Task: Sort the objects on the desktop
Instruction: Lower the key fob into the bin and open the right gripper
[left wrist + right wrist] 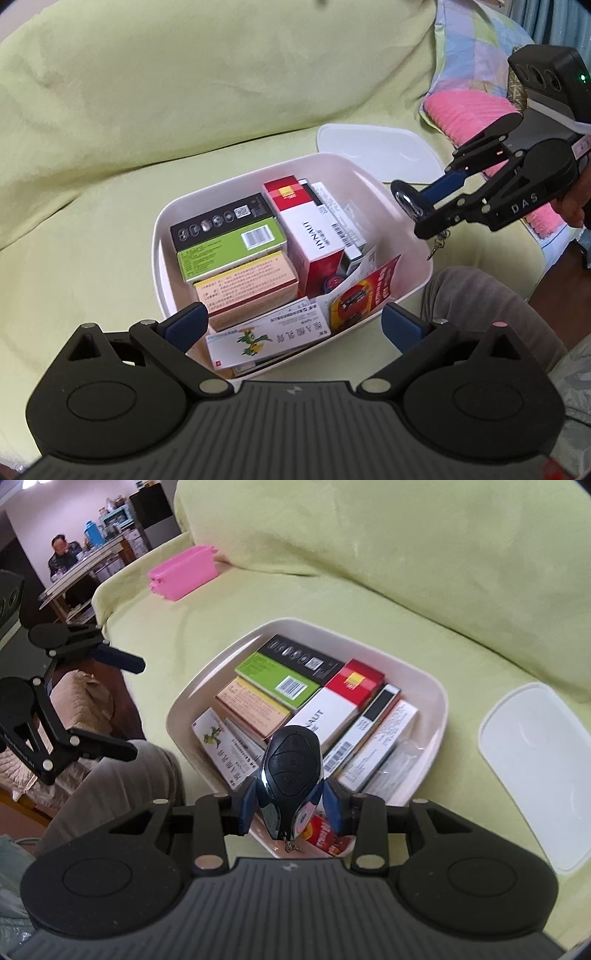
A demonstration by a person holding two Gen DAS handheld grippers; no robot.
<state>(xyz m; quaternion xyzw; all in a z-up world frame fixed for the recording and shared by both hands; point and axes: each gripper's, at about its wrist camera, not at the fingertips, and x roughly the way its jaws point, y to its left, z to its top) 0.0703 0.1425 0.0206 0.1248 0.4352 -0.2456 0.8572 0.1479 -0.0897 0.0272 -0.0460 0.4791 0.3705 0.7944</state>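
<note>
1. Left wrist view: we see our left hand-held gripper (291, 323) released, its blue-padded fingers (186, 323) spread wide and holding nothing, above the near rim of a white bin (162, 236) that sits on a light green sofa cover (110, 129).
2. The bin is packed with boxes — a black and green box (229, 236) on the far left side, a red and white box (306, 229) tilted beside it, a peach box (247, 288) nearer us, and a white box with a green plant print (266, 339) at the near edge.
3. A white lid (373, 151) lies flat on the sofa just behind the bin, apart from it.
4. At the right, our right hand-held gripper (415, 208) hangs over the bin's right rim, clenched on a key fob (408, 201), with small keys dangling below it.
5. Right wrist view: the right hand-held gripper (291, 805) grasps the black key fob (291, 764) between its blue pads, the fob pointing forward over the near part of the bin (436, 690).
6. The lid (532, 771) rests to the right of the bin, and a pink object (183, 572) lies well apart on the far sofa.
7. The left hand-held gripper (136, 705) shows at the left edge, fingers parted — empty.
</note>
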